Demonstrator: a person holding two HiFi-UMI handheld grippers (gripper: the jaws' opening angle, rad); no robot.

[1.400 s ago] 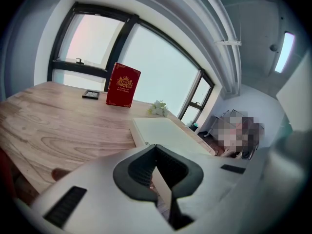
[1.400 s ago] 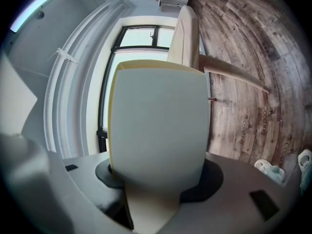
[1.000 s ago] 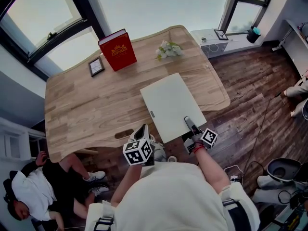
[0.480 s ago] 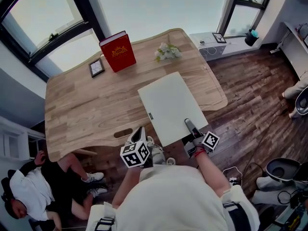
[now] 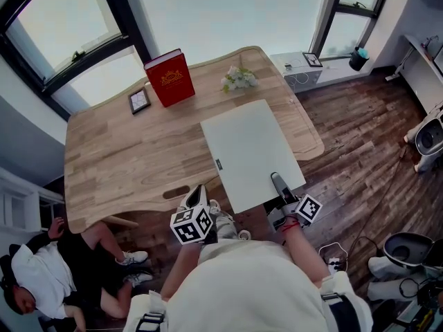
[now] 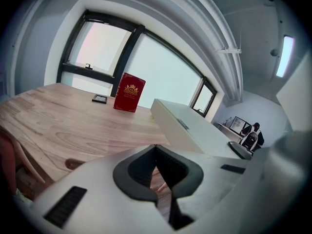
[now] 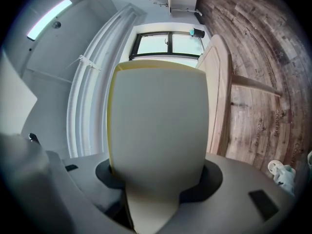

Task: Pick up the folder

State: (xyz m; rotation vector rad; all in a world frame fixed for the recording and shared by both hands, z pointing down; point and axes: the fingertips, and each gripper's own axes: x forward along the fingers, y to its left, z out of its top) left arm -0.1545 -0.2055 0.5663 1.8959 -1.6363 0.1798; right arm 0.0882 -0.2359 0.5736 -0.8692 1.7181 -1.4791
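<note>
The folder (image 5: 249, 151) is a large flat white case with a small dark label on its left edge. It hangs above the wooden table (image 5: 124, 158), its near end past the table's front edge. My right gripper (image 5: 279, 182) is shut on the folder's near right corner; in the right gripper view the folder (image 7: 156, 130) fills the space between the jaws. My left gripper (image 5: 197, 194) sits near the table's front edge, left of the folder, shut and empty. In the left gripper view the folder (image 6: 195, 128) shows to the right, clear of the tabletop.
A red book (image 5: 170, 77) stands upright at the table's far side, next to a small picture frame (image 5: 139, 100) and a bunch of white flowers (image 5: 239, 78). A person (image 5: 41, 282) sits on the floor at lower left. A white cabinet (image 5: 301, 71) stands by the window.
The folder has risen off the table with my right gripper and now looks larger and higher in the head view. My left gripper has drifted slightly left.
</note>
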